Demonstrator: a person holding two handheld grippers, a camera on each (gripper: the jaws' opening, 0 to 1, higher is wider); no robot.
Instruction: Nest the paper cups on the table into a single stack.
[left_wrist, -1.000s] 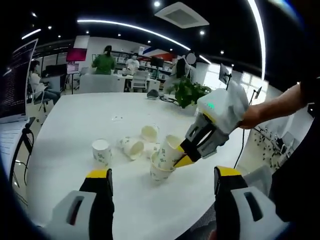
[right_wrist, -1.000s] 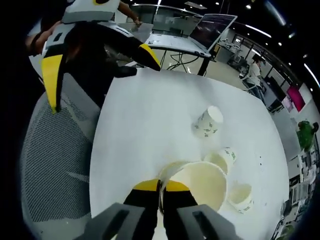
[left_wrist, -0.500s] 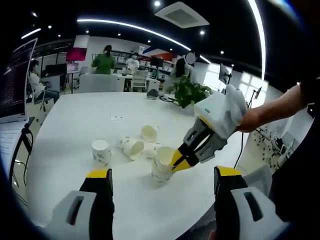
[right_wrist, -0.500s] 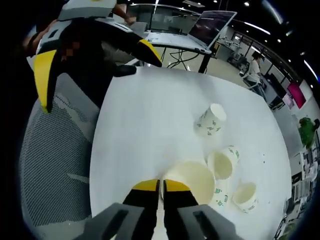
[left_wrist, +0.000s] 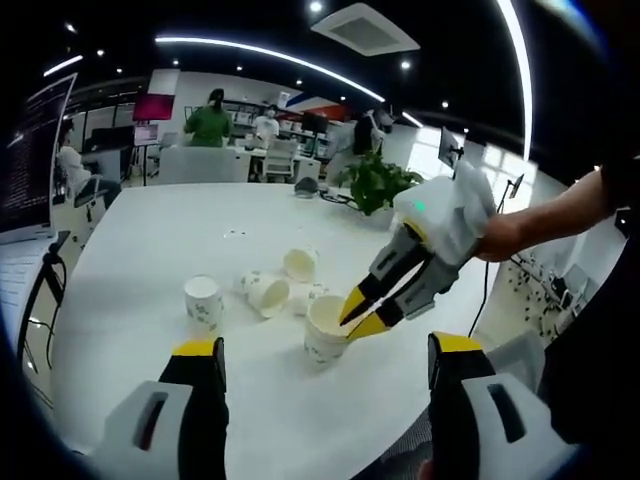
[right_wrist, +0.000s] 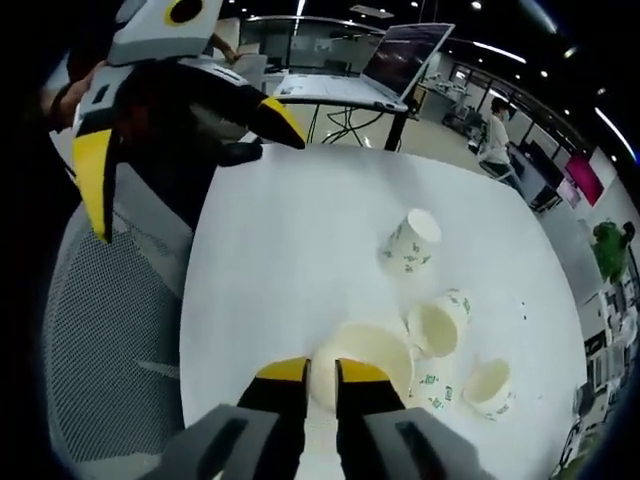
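- On the left in the left gripper view: a laptop screen (left_wrist: 30, 160), cut off by the edge, words too small to read.
- Below, at the bottom: left gripper (left_wrist: 325, 385), yellow-tipped jaws wide apart, nothing between them.
- On the white table (left_wrist: 150, 260): one upright cup (left_wrist: 203, 302), standing alone.
- Just right of it: a tipped cup (left_wrist: 268, 294) on its side, mouth open toward the camera.
- Behind that: another far cup (left_wrist: 299, 265); hard to tell how it lies.
- Next: the cup stack (left_wrist: 325, 329), upright near the table's front edge; how many cups nested inside, cannot tell.
- Right gripper (left_wrist: 358, 314) at the stack's rim, jaws a little apart, rim wall between the tips, loose and not pinched.
- A fourth loose cup partly hidden behind the stack.
- Far right: a hand (left_wrist: 500, 235) on the gripper, arm cut off.
- In the right gripper view: same stack at the bottom, half hidden by yellow jaw tips, a small gap beside the rim.
- Top left there: the left gripper, jaws open, over a mesh chair (right_wrist: 110, 340).
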